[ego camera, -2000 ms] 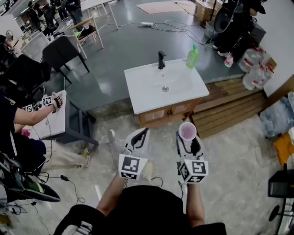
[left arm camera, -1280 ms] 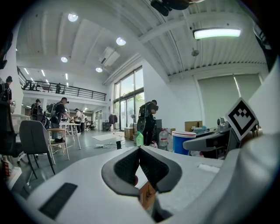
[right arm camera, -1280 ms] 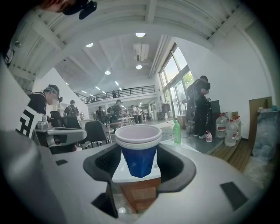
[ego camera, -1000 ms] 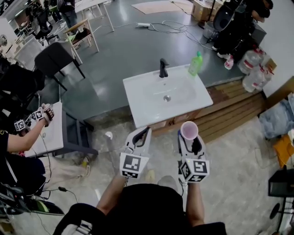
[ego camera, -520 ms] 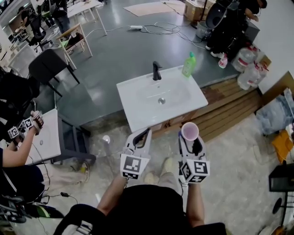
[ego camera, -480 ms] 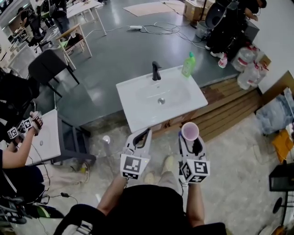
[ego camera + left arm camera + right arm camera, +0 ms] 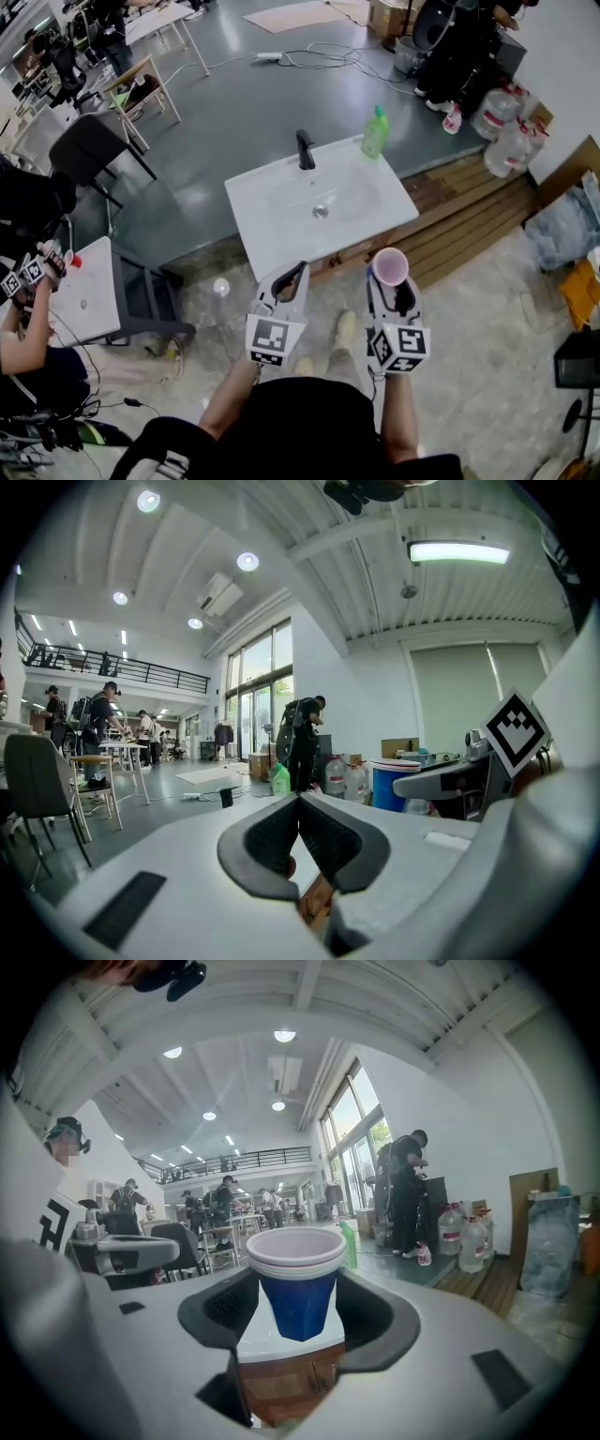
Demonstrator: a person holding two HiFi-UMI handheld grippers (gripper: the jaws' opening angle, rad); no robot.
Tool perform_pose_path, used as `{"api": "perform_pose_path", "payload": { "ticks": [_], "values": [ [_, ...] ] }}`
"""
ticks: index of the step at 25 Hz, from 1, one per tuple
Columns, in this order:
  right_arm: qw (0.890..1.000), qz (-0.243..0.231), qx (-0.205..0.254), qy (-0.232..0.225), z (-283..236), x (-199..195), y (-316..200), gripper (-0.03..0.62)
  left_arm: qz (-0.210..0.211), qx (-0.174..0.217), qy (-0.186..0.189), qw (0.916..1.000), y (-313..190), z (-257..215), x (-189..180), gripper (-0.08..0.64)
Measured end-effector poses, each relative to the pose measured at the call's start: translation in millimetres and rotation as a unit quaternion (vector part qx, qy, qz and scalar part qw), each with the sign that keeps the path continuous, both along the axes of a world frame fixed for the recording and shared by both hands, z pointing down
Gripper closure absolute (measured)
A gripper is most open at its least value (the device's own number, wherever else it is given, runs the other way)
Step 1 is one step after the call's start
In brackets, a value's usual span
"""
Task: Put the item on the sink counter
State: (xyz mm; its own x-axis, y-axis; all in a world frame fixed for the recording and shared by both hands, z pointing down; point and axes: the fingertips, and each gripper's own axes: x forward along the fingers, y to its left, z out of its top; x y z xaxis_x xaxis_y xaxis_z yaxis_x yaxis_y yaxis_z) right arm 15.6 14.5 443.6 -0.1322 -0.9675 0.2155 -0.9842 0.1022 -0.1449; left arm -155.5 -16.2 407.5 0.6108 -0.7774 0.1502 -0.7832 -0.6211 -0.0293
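Note:
My right gripper point(image 7: 391, 281) is shut on a cup point(image 7: 390, 266) held upright, its pale pink rim showing from above. In the right gripper view the cup point(image 7: 298, 1283) is blue-walled with a white rim, clamped between both pads of the right gripper point(image 7: 298, 1314). The left gripper point(image 7: 288, 284) is shut and holds nothing; in its own view the left gripper point(image 7: 298, 810) has its pads meeting. Ahead of both stands the white sink counter point(image 7: 384, 208) on a wooden cabinet, with a black faucet point(image 7: 305, 150) and a green bottle point(image 7: 376, 131) at its back edge.
A wooden slatted platform point(image 7: 469, 211) lies right of the sink, with water jugs point(image 7: 506, 141) behind it. A small white table point(image 7: 89, 300) and a seated person's arm point(image 7: 19, 319) are at the left. A black chair point(image 7: 89, 150) stands further back.
The sink counter has come nearer and shifted left in the head view. Both grippers keep the same pose, the cup still held. The person at the left has slid toward the frame edge.

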Motion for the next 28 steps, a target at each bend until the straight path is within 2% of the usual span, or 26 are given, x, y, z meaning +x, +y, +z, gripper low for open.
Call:
{"api": "perform_pose_path", "payload": {
  "ticks": [18,28],
  "values": [
    [1.0,0.003,-0.003,-0.007,2.8,100.4,-69.8,0.336,0.017,-0.017,-0.007,0.9997,-69.6,1.0,106.8,0.557],
    [1.0,0.002,-0.005,-0.005,8.8,137.3,-101.4,0.336,0.015,-0.02,-0.011,0.9996,-102.2,4.5,146.2,0.558]
  ]
}}
